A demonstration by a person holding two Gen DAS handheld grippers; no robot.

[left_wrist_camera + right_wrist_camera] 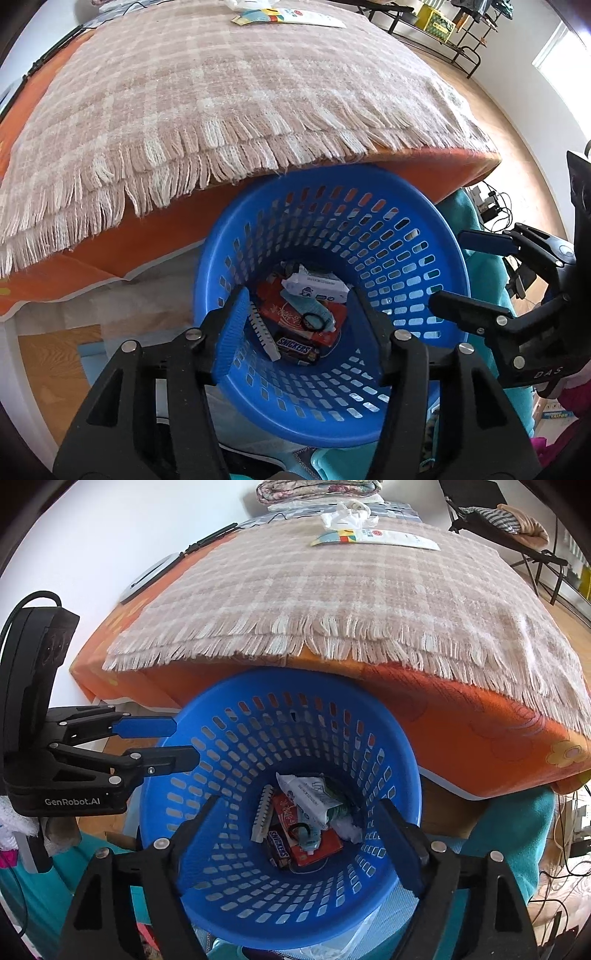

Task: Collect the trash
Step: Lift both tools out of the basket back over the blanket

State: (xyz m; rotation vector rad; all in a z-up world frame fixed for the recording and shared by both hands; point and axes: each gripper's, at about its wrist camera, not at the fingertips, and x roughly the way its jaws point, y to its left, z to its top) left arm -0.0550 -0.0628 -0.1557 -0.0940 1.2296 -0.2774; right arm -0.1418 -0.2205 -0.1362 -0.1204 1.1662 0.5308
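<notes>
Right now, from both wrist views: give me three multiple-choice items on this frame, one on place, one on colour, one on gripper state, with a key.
1. Where does the Snickers bar lie?
A. on the plaid blanket
B. at the bottom of the basket
C. on the floor

2. What colour is the basket?
A. blue
B. green
C. white

3. How do the left gripper and right gripper stand?
A. both shut on trash
B. one holds a wrapper
C. both open, holding nothing

Key: B, it lies among wrappers on the basket floor; A, its perforated wall is blue; C, each pair of fingers stands apart over the basket with nothing between.
</notes>
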